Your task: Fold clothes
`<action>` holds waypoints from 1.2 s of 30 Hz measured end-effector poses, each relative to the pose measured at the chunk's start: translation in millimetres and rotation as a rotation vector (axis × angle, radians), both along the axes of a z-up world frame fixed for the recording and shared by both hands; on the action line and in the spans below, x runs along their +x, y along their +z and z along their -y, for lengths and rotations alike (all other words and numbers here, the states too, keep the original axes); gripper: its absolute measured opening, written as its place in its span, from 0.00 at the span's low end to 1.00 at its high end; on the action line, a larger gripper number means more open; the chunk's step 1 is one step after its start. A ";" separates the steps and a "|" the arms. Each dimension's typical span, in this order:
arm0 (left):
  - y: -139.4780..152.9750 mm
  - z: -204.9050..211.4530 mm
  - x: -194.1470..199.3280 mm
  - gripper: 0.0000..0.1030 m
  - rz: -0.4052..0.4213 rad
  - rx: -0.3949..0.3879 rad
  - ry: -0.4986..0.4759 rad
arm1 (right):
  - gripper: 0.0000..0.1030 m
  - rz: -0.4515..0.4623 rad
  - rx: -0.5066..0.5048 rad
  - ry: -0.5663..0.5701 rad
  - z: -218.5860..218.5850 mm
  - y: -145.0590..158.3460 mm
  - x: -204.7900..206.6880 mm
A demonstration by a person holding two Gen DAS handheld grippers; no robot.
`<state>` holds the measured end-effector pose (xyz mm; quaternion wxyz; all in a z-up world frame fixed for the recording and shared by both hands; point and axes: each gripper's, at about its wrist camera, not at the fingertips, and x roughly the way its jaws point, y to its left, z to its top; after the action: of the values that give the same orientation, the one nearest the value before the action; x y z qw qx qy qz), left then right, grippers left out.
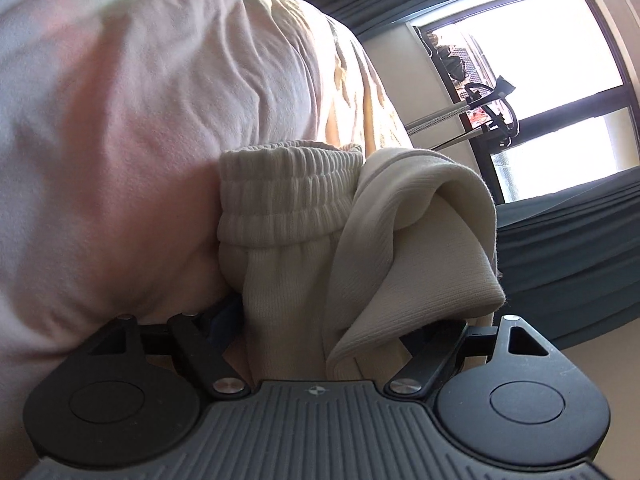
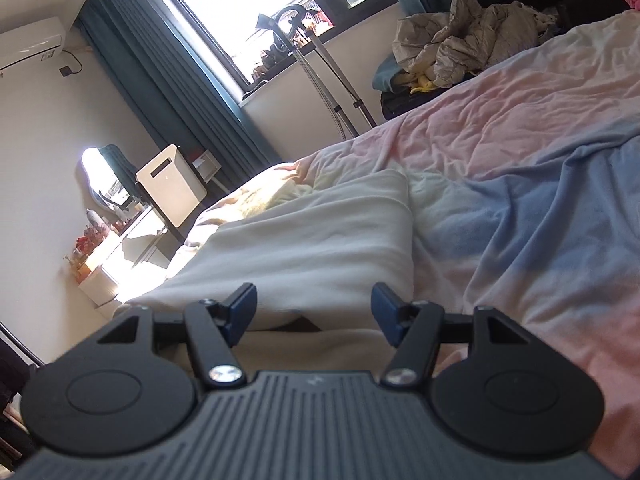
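The cream knit trousers (image 1: pixel 304 240) – soft ribbed fabric with a gathered elastic waistband – bunch in thick folds between the fingers of the left tool (image 1: pixel 320 320), which is clamped on them above the wrinkled pink bedsheet (image 1: pixel 120 120). The right tool (image 2: pixel 314 308) sits low and tilted over the bed, its blue-padded fingers (image 2: pixel 242 308) spread apart and holding nothing – just before the flat cream cloth (image 2: pixel 320 240) lying on the sheet.

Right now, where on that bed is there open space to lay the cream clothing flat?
Open bedspread lies right of the cream garment, stretching toward the crumpled grey pile. It is crowded around the left gripper, where bunched cream fabric fills the jaws.
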<state>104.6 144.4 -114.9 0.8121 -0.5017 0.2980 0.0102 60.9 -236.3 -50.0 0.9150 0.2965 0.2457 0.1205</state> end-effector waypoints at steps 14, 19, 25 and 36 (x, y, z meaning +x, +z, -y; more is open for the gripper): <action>-7.4 -4.1 1.3 0.66 0.090 -0.084 -0.028 | 0.68 -0.165 0.320 0.006 54.8 -72.5 100.0; -6.9 8.9 5.7 0.77 0.096 -0.005 -0.040 | 0.69 -0.195 0.338 0.071 33.8 -85.2 114.5; -5.1 12.7 12.7 0.65 0.107 0.029 -0.045 | 0.53 -0.179 0.325 0.055 26.9 -80.1 115.5; 47.2 24.3 -4.2 0.34 0.189 0.063 -0.081 | 0.32 0.027 0.162 -0.002 19.2 11.8 76.3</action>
<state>100.4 120.1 -67.7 0.8516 -0.4622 0.2396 -0.0609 137.2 -255.4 -38.2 0.8913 0.3683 0.2225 0.1429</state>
